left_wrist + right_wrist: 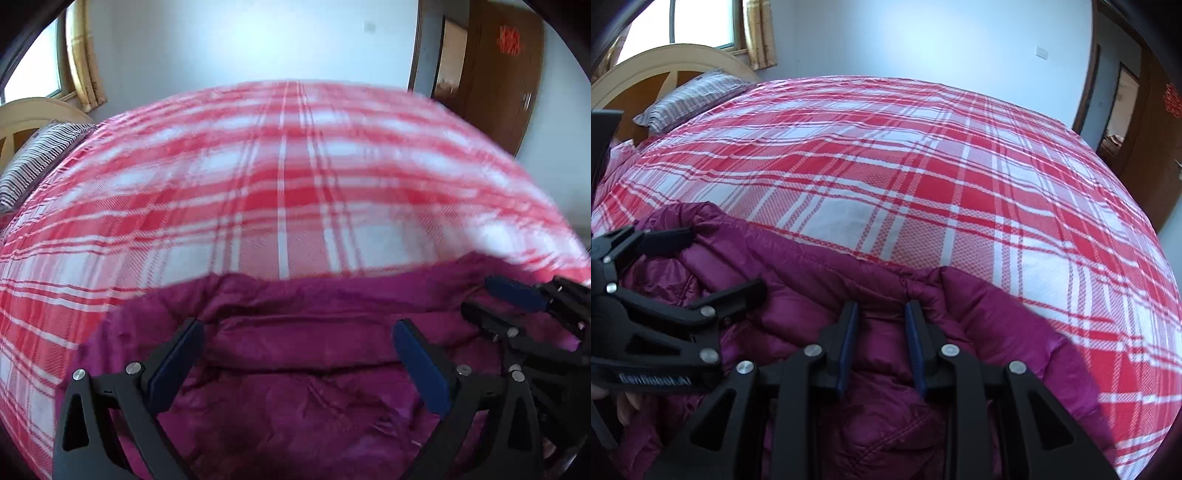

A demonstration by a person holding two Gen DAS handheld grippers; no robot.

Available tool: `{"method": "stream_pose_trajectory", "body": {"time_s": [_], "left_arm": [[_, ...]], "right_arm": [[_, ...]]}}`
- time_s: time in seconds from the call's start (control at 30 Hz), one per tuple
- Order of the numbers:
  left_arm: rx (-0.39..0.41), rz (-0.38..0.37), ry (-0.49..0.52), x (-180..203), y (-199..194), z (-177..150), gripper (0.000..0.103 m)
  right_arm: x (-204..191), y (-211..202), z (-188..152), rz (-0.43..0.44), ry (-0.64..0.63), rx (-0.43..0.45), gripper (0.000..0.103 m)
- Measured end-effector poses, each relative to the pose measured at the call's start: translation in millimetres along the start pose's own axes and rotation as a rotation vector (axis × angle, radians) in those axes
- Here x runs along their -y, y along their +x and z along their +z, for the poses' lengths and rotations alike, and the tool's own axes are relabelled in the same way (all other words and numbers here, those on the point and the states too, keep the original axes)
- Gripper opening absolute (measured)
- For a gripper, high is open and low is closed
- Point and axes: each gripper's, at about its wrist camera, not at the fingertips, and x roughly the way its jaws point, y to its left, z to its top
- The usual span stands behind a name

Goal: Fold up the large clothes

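A magenta puffer jacket (pixel 314 387) lies bunched at the near edge of a bed. In the right wrist view the jacket (pixel 798 273) has a quilted fold running between the pads of my right gripper (pixel 881 314). The jaws stand narrow and the fabric puckers at the right fingertip. My left gripper (pixel 297 328) hangs wide open just above the jacket with nothing between its fingers. Seen from the right wrist, the left gripper (pixel 724 260) spreads over the jacket's left part. From the left wrist, the right gripper (pixel 476 297) sits on the jacket's right edge.
The red and white plaid bedsheet (pixel 923 184) stretches flat beyond the jacket. A striped pillow (pixel 690 96) lies by the cream headboard (pixel 665 59) at the far left. A brown door (pixel 498 92) stands at the far right. A person's fingers (pixel 628 406) show at the lower left.
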Motion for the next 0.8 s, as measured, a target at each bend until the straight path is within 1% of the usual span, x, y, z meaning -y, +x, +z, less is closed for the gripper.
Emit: {"method": "stream_pose_trajectory", "body": {"time_s": [0.03, 0.07, 0.1, 0.13, 0.17, 0.23, 0.27, 0.33, 0.37, 0.43, 0.47, 0.5, 0.53, 0.57, 0.6, 0.63, 0.67, 0.7, 0.77, 0.8], "left_arm": [[0.037, -0.034, -0.015, -4, -20, 2, 0.102], [0.084, -0.062, -0.021, -10, -49, 2, 0.102], [0.109, -0.066, -0.019, -14, -66, -2, 0.102], [0.135, -0.063, -0.006, -21, -92, -11, 0.102], [0.146, -0.064, 0.006, -25, -110, -21, 0.102], [0.159, -0.077, 0.032, -38, -148, -53, 0.102], [0.159, -0.059, 0.052, -47, -170, -79, 0.102], [0.141, -0.068, 0.081, -59, -194, -118, 0.102], [0.127, -0.063, 0.089, -67, -207, -142, 0.102], [0.101, -0.065, 0.083, -82, -229, -184, 0.102], [0.091, -0.058, 0.078, -91, -241, -210, 0.102], [0.088, -0.046, 0.073, -95, -247, -225, 0.102], [0.086, -0.025, 0.069, -102, -257, -247, 0.102], [0.084, -0.015, 0.067, -103, -264, -262, 0.102], [0.081, -0.020, 0.053, -107, -271, -281, 0.102], [0.071, -0.033, 0.042, -108, -273, -293, 0.102], [0.045, -0.051, 0.040, -109, -274, -309, 0.102], [0.023, -0.052, 0.043, -109, -271, -320, 0.102], [0.004, -0.027, 0.032, -107, -269, -347, 0.102], [-0.007, -0.037, 0.022, -106, -269, -355, 0.102]], "right_arm": [[2, -11, 0, -0.004, 0.003, 0.019, 0.039], [8, -33, -2, 0.010, 0.019, 0.059, 0.048], [12, -52, -5, 0.030, 0.030, 0.088, 0.056], [19, -70, -11, 0.044, 0.038, 0.105, 0.061], [25, -89, -21, 0.051, 0.043, 0.113, 0.068], [34, -119, -43, 0.068, 0.043, 0.100, 0.069], [40, -141, -63, 0.086, 0.042, 0.087, 0.069], [48, -170, -94, 0.101, 0.031, 0.066, 0.070], [52, -186, -113, 0.105, 0.026, 0.059, 0.070], [59, -223, -154, 0.117, 0.032, 0.046, 0.074], [63, -236, -170, 0.123, 0.045, 0.046, 0.077], [66, -252, -191, 0.134, 0.064, 0.044, 0.081], [68, -263, -207, 0.139, 0.080, 0.039, 0.083], [70, -270, -220, 0.135, 0.095, 0.029, 0.084], [69, -282, -242, 0.128, 0.121, 0.018, 0.084], [69, -287, -252, 0.129, 0.138, 0.012, 0.084], [66, -295, -273, 0.134, 0.173, 0.003, 0.084], [63, -297, -286, 0.143, 0.195, -0.006, 0.084], [53, -298, -313, 0.158, 0.232, -0.033, 0.084], [45, -296, -327, 0.161, 0.245, -0.051, 0.084]]}}
